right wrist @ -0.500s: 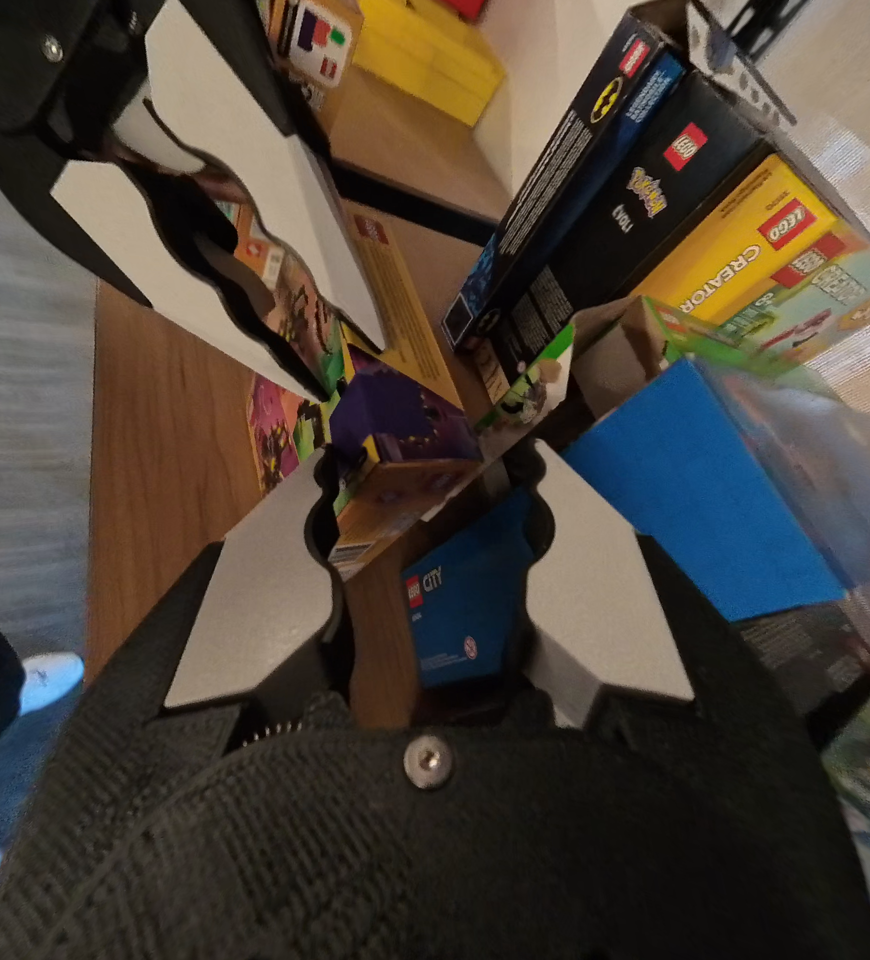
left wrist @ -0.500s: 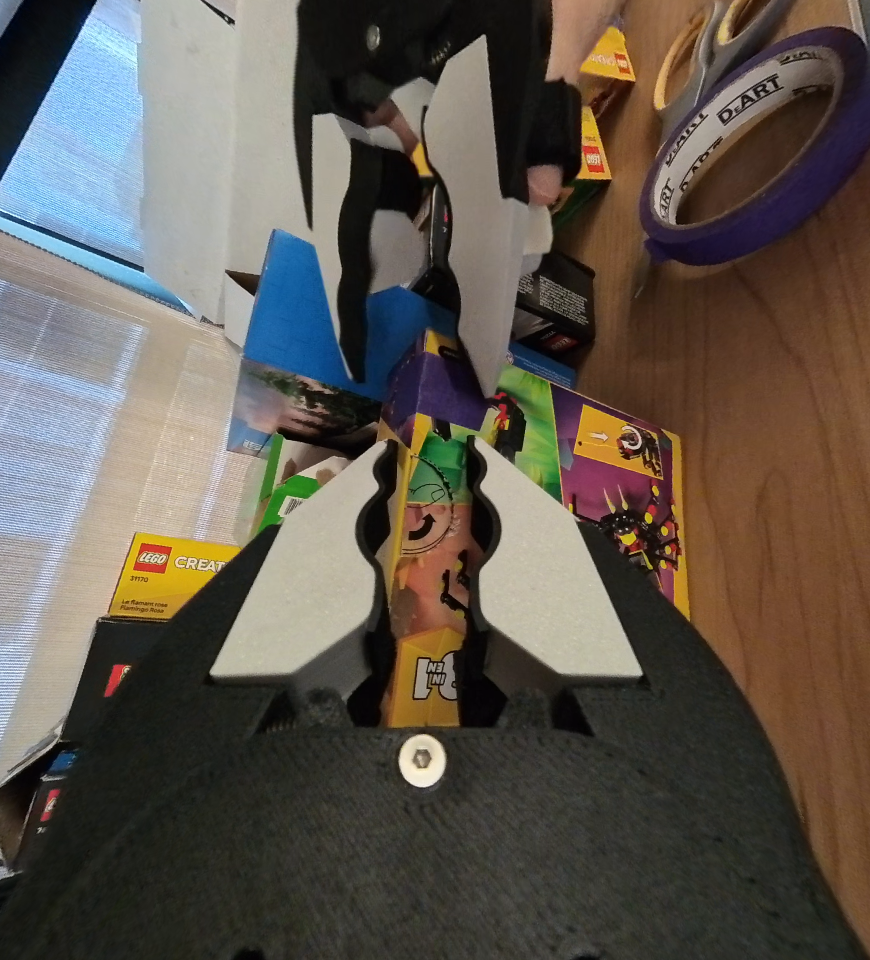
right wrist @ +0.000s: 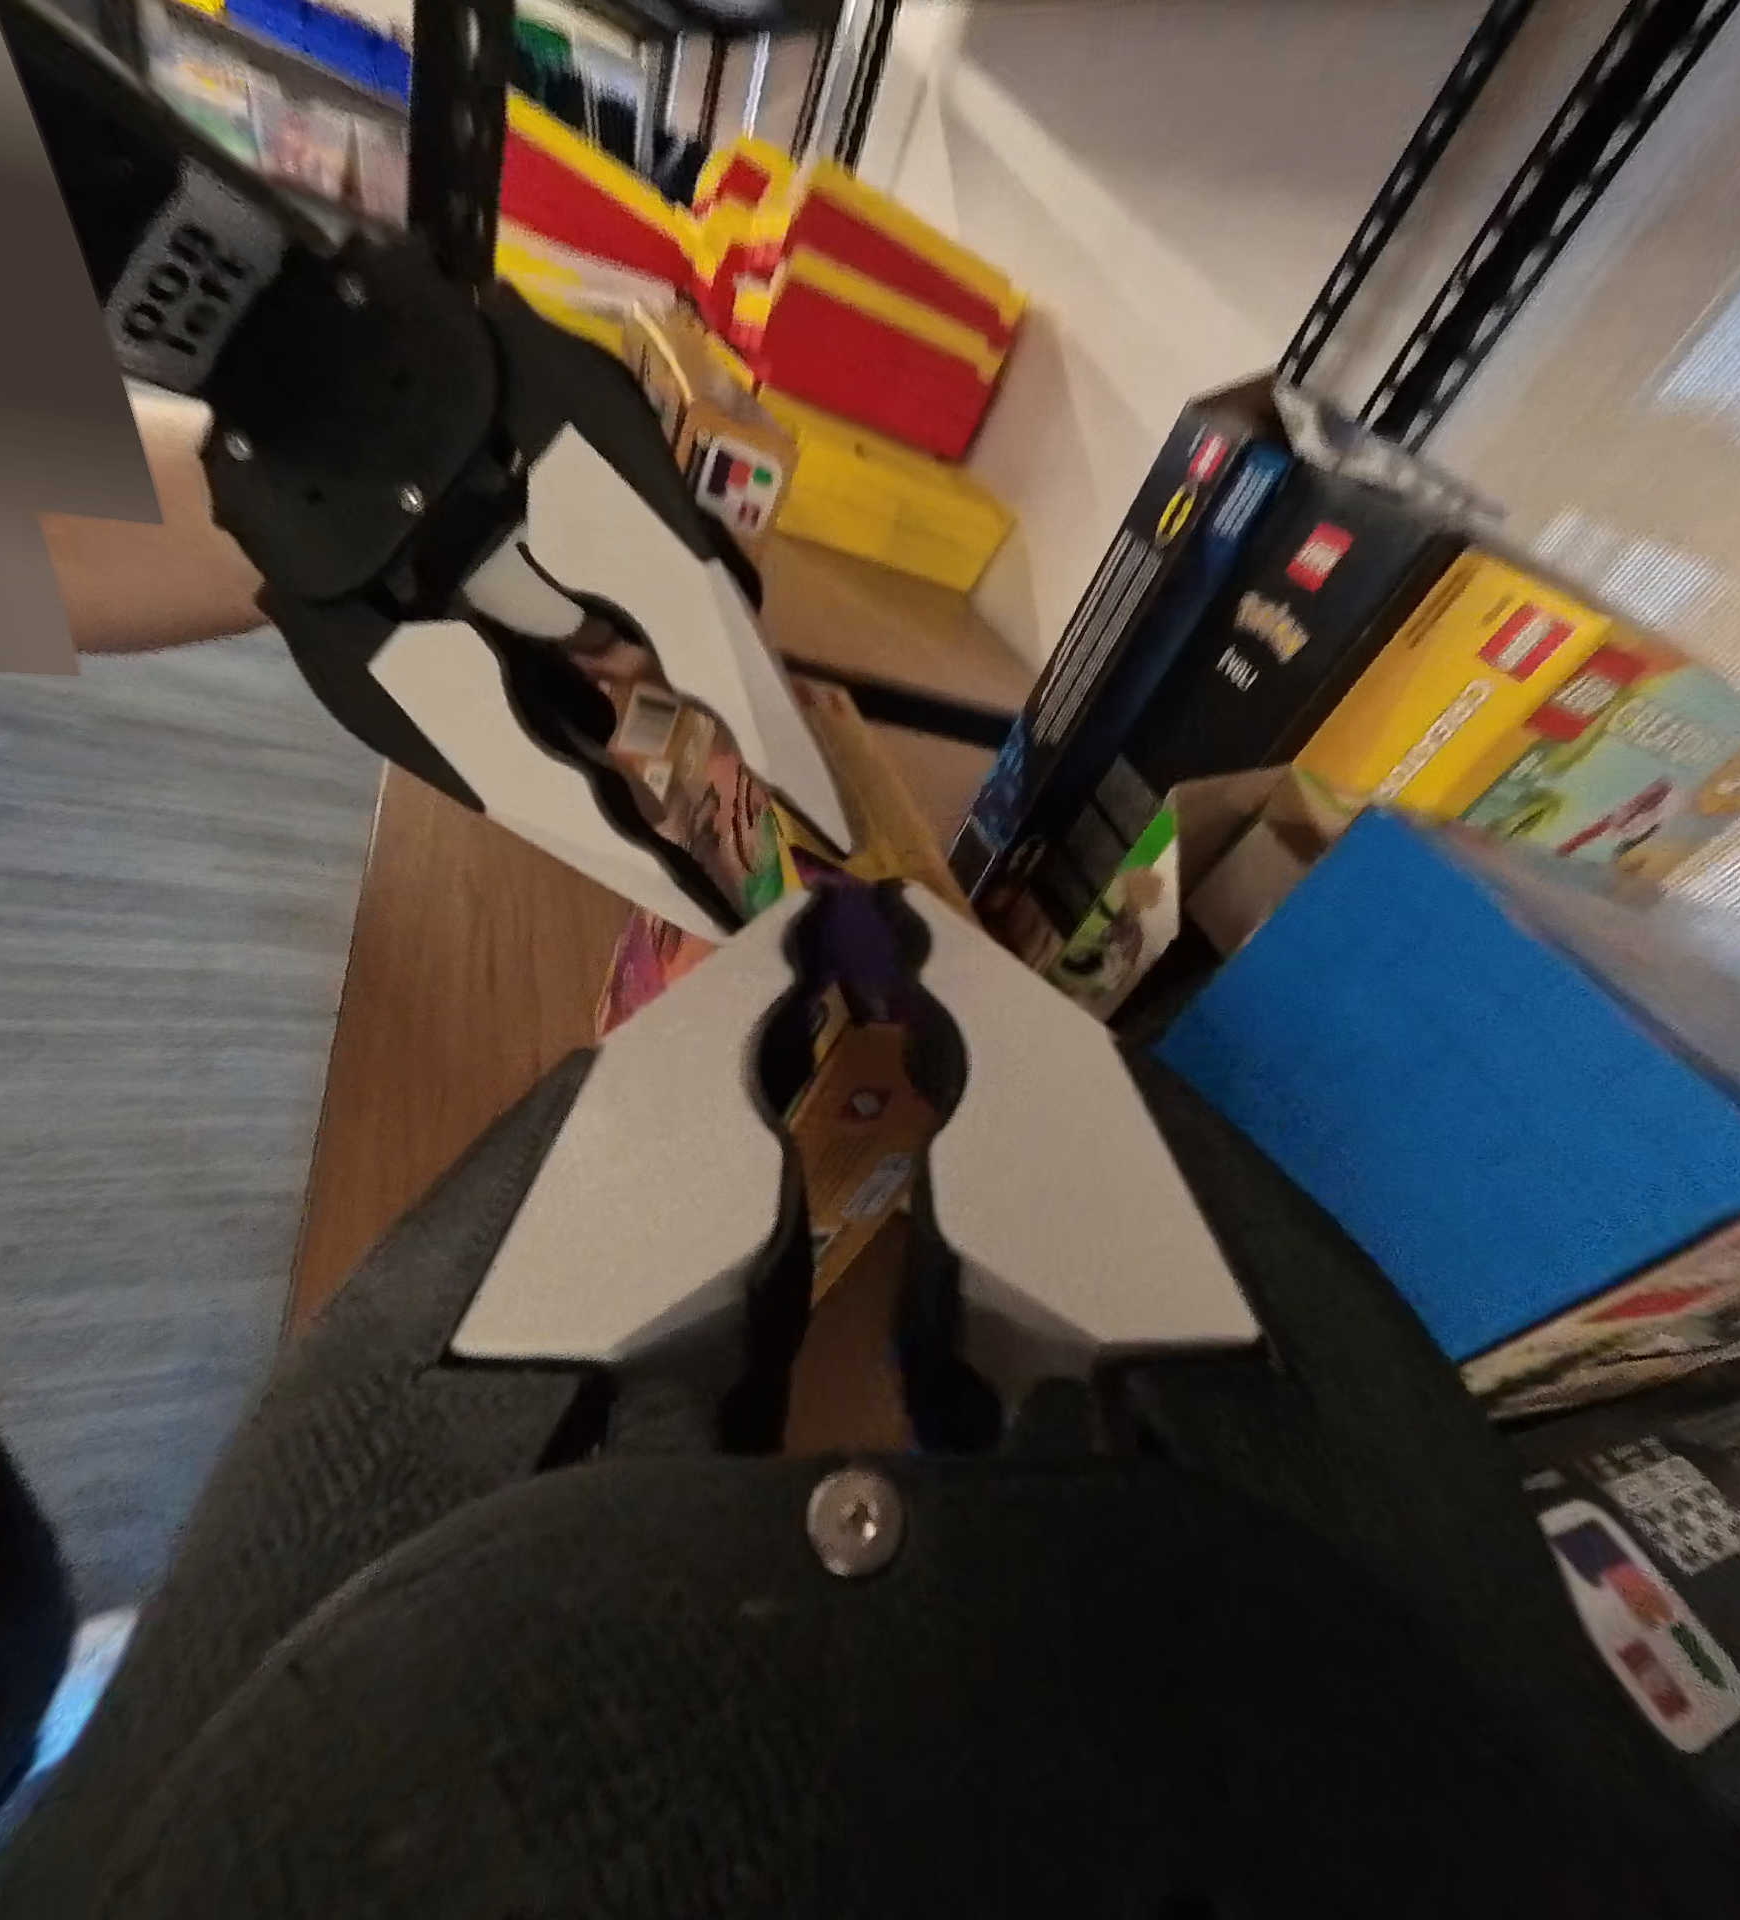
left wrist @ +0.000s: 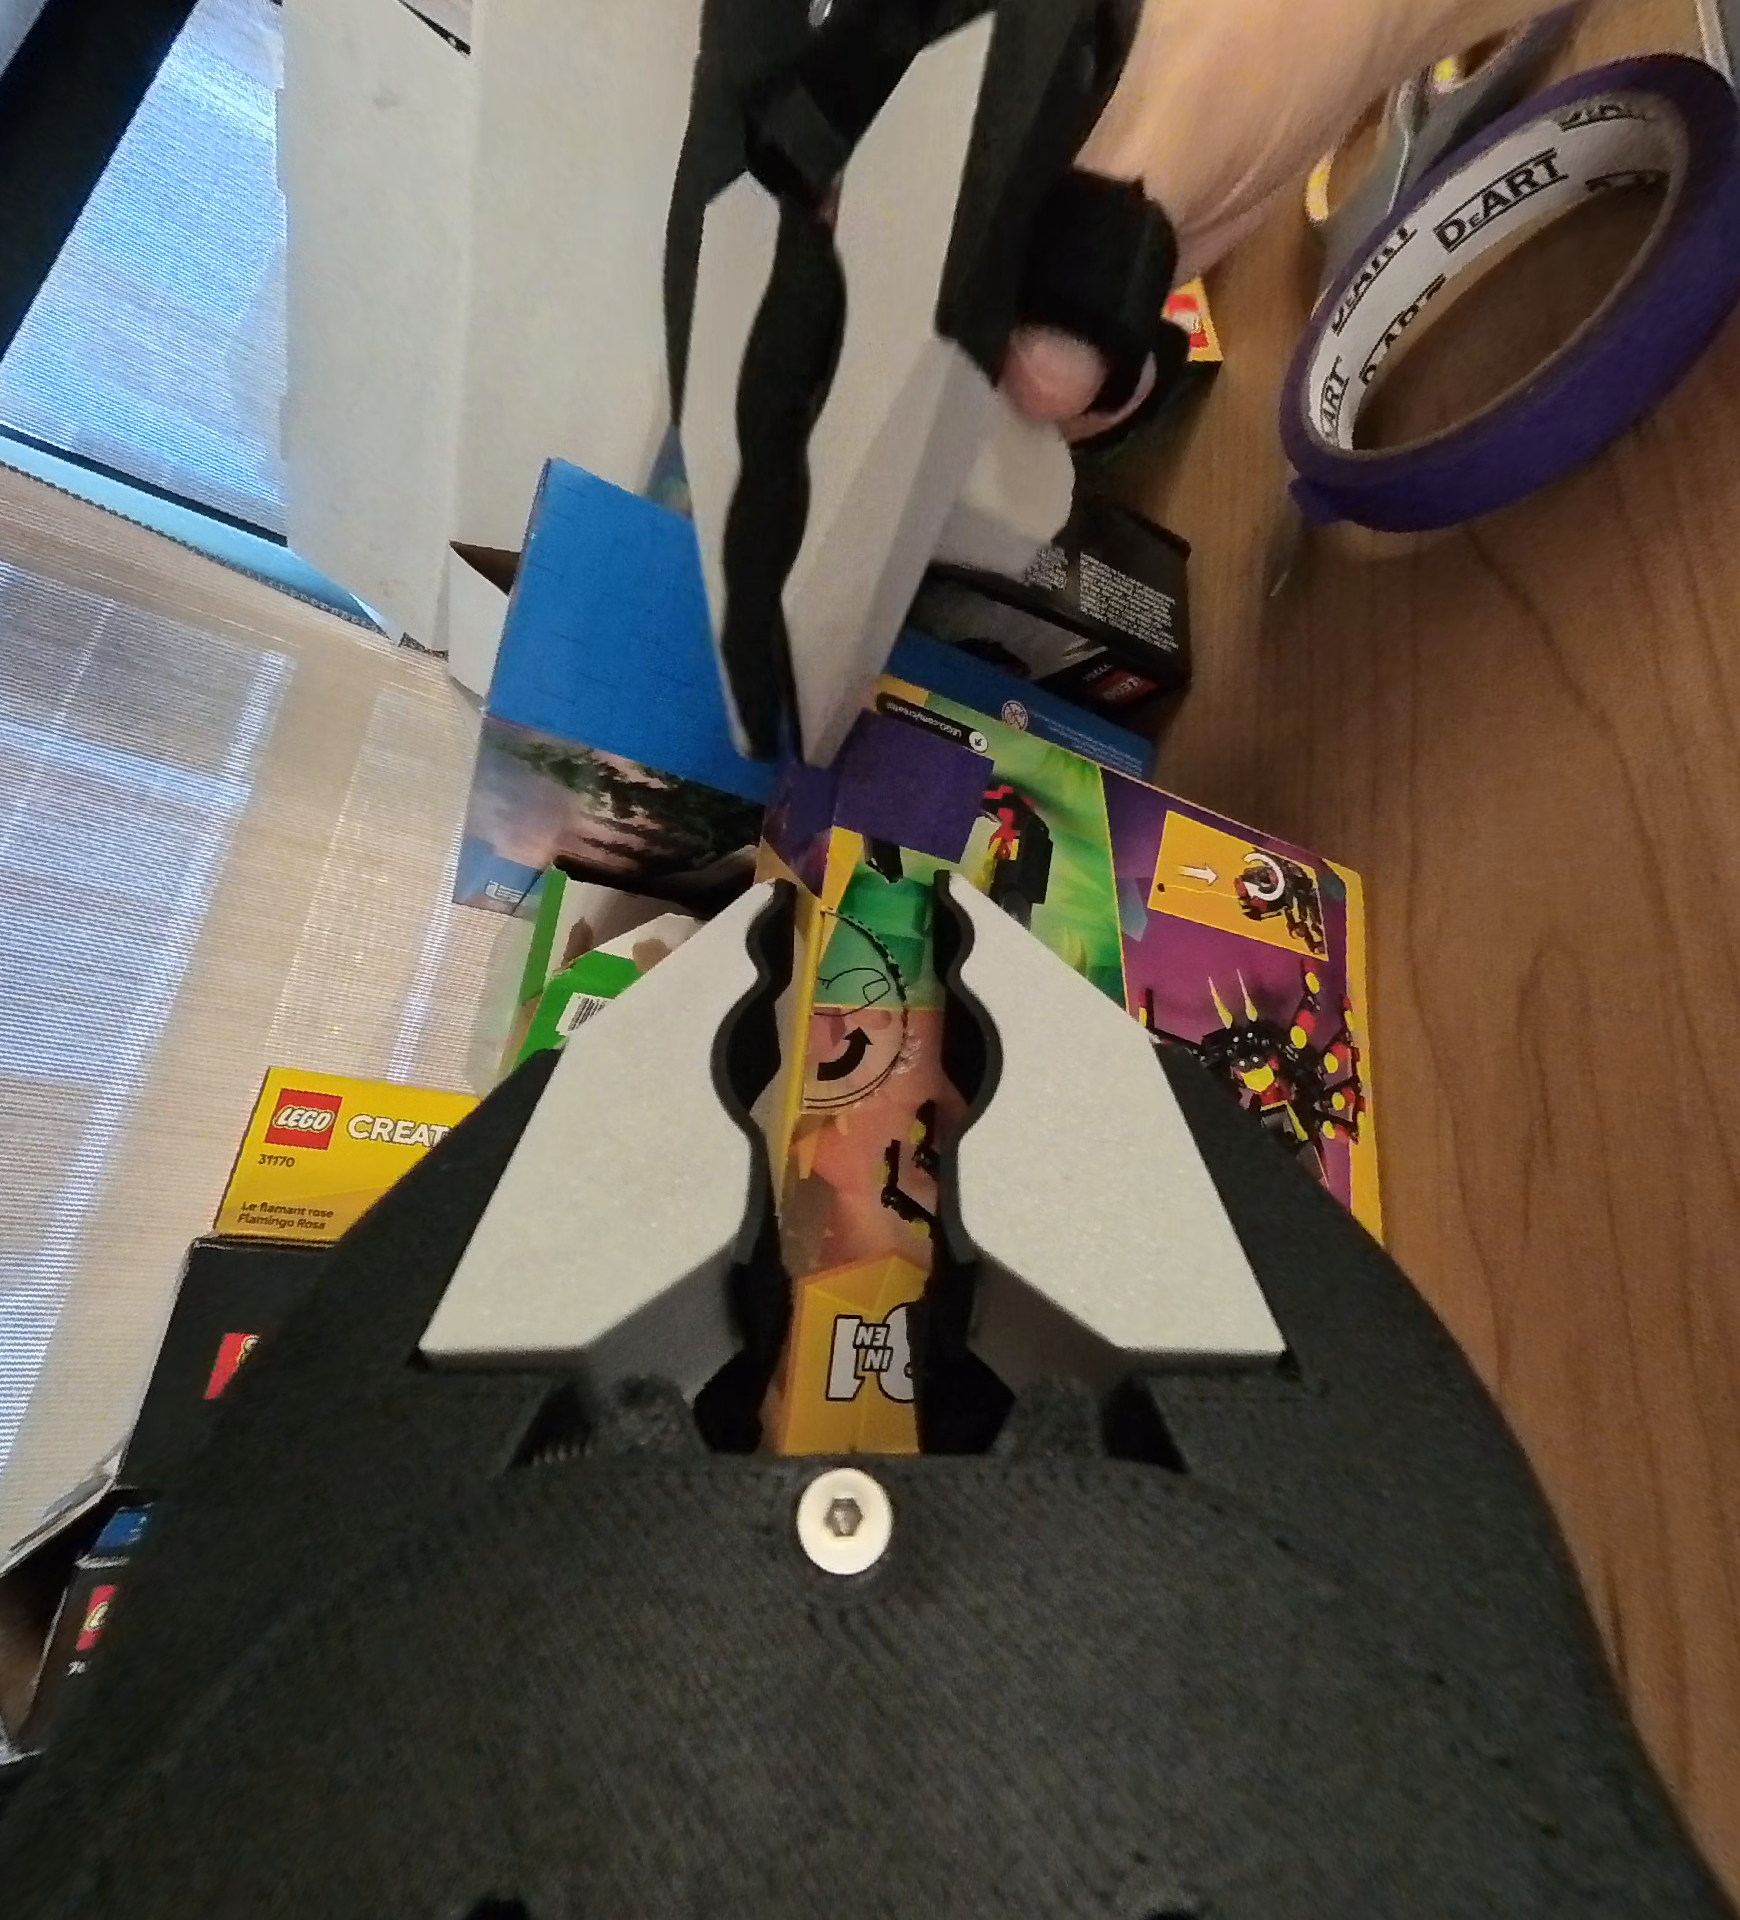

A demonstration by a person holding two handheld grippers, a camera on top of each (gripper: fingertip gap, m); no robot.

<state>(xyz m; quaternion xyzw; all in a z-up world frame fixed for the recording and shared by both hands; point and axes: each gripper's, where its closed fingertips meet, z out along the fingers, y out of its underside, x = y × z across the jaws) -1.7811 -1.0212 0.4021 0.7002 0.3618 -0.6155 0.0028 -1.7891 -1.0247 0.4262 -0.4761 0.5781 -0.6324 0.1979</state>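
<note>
My left gripper [left wrist: 861, 894] is shut on a colourful toy box [left wrist: 1240, 987], purple, green and yellow with a spider picture, held on edge above the wooden table [left wrist: 1572, 935]. A purple tape strip [left wrist: 897, 790] covers the box's far end. My right gripper [right wrist: 855, 904] comes from the opposite side, jaws nearly together, pinching that tape strip [right wrist: 855, 961] at the box's end flap [right wrist: 850, 1143]. It also shows in the left wrist view [left wrist: 783, 743], its tips on the tape's corner. The left gripper [right wrist: 783, 883] shows in the right wrist view, clamped on the box.
A purple tape roll [left wrist: 1500, 301] and scissors [left wrist: 1365, 156] lie at the table's far right. A blue box [left wrist: 617, 623], a yellow box [left wrist: 346, 1153] and black boxes [right wrist: 1209, 623] crowd the left side. Red and yellow bins [right wrist: 887, 343] stand behind. My left and right fingertips are right by each other.
My right gripper was open and apart from the box. It has moved in and closed on the purple tape at the box's end. The left gripper still holds the box.
</note>
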